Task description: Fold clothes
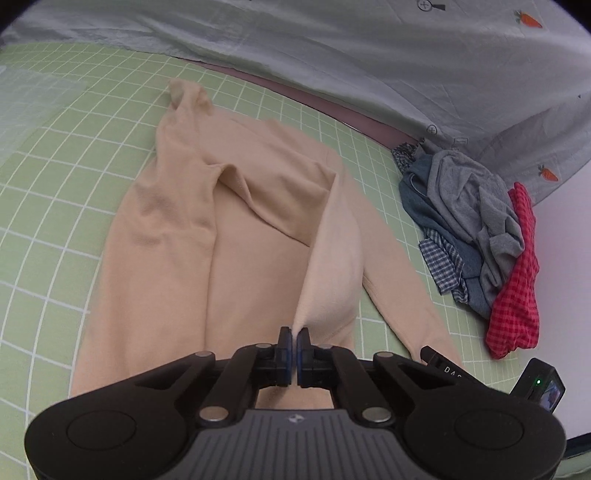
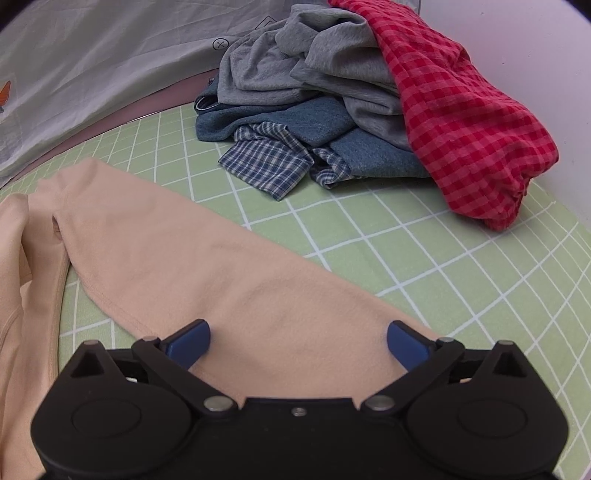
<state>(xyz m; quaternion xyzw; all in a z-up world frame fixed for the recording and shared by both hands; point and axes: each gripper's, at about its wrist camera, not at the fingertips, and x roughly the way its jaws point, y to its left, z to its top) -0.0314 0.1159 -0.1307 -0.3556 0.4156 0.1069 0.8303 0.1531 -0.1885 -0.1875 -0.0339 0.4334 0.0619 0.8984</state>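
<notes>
Peach knit top [image 1: 236, 229]: it is lying spread on the green grid-lined mat [image 1: 55, 206], one long sleeve running up and away to the left, the other trailing out to the right toward the pile of clothes.
Left gripper [image 1: 294, 334]: its blue-padded fingers [image 1: 283, 343] are pressing together on a fold of the peach fabric, and that pinched edge is standing up from the garment in a pale ridge.
Right gripper [image 2: 298, 341]: its blue fingers [image 2: 192, 341] are standing wide apart, straddling the end of the right sleeve [image 2: 236, 273], which is lying flat between them; whether the tips are touching the cloth is not clear.
Green mat: white grid lines are covering it, and it is carrying both the top and the pile.
Clothes pile [image 2: 354, 110]: a grey knit piece [image 2: 317, 62] is sitting on top, a blue denim-coloured garment [image 2: 314, 125] and a blue plaid shirt [image 2: 266, 162] are lying beneath it, and a red checked cloth [image 2: 461, 122] is draping over the right side.
Pile position: it is resting at the far right of the mat, near the sleeve but apart from it.
Backdrop: a pale sheet [image 1: 332, 48] printed with small carrots [image 1: 529, 18] is hanging behind the mat.
</notes>
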